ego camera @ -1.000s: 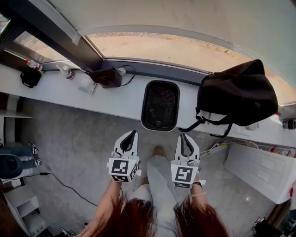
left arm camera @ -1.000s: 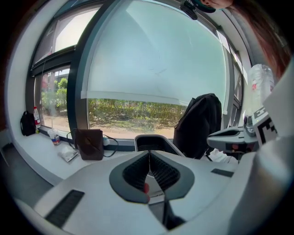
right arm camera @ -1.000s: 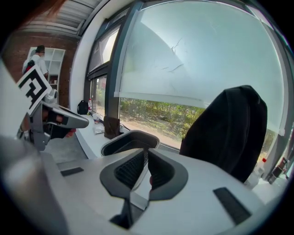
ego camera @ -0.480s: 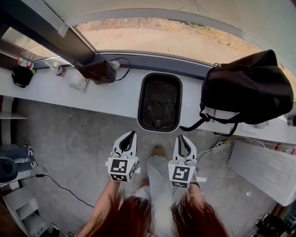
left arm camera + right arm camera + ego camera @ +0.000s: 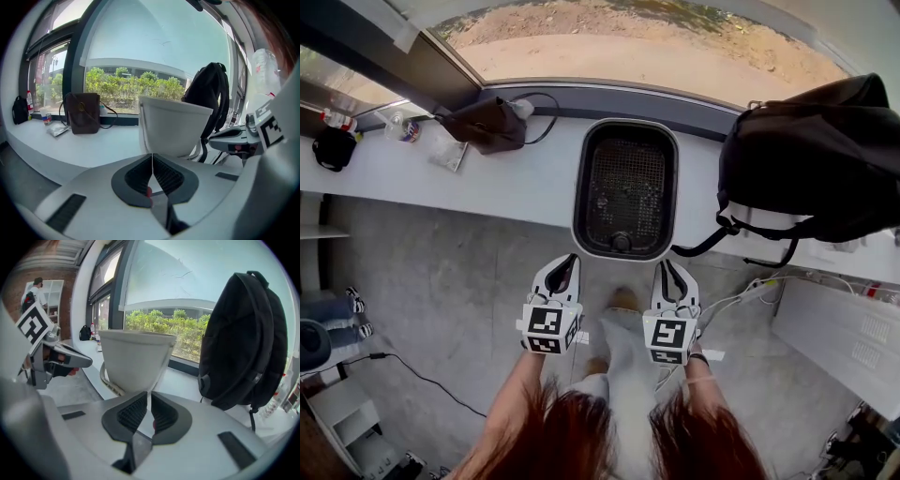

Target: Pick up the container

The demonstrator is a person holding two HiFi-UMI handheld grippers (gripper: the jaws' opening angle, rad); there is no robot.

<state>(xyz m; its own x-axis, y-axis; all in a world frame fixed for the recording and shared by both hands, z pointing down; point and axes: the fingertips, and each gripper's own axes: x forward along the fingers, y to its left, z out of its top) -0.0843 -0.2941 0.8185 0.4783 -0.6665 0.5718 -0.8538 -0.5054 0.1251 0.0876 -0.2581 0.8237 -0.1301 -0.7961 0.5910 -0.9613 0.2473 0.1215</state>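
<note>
Facing the container [image 5: 579, 202], left gripper [image 5: 570, 260] and right gripper [image 5: 667, 265] have fingers [image 5: 136, 182] pressed together; only overhead shows its mesh.

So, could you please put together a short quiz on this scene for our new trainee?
1. True or false: the left tool and the right tool are both shut, with nothing between their jaws.
2. In the head view, what stands just right of the container?
A. a black backpack
B. a red bucket
C. an open laptop
3. Short answer: is either tool touching the container?

Key:
1. True.
2. A.
3. No; both tools are short of the container's near side, apart from it.
</note>
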